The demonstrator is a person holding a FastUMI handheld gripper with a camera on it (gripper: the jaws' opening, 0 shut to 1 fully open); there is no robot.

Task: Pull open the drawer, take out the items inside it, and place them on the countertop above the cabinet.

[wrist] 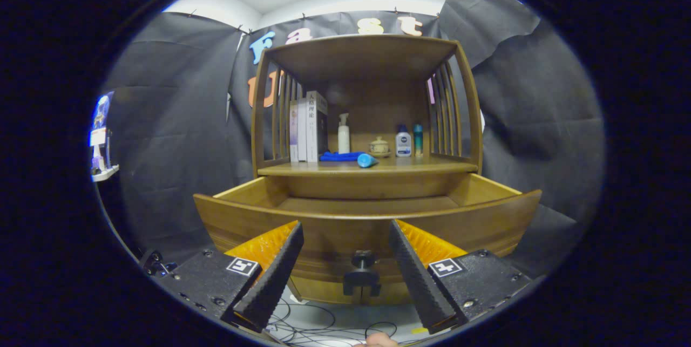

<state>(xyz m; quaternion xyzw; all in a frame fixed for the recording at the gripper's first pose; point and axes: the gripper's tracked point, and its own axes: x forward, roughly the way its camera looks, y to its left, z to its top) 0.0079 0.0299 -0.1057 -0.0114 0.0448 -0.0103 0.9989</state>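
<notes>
The gripper (345, 239) has its fingers spread wide apart, holding and touching nothing, and it points level at the front of the pulled-open drawer (367, 228), whose dark knob (363, 260) sits between the fingers and just beyond their tips. Inside the drawer, only bare wooden floor shows over the front panel. On the worktop (432, 166) above it lie a blue cloth (340, 156) and a blue tube (367, 160), with books (307, 127), a white pump bottle (344, 134), a small lidded pot (379, 146) and two bottles (403, 142) behind.
</notes>
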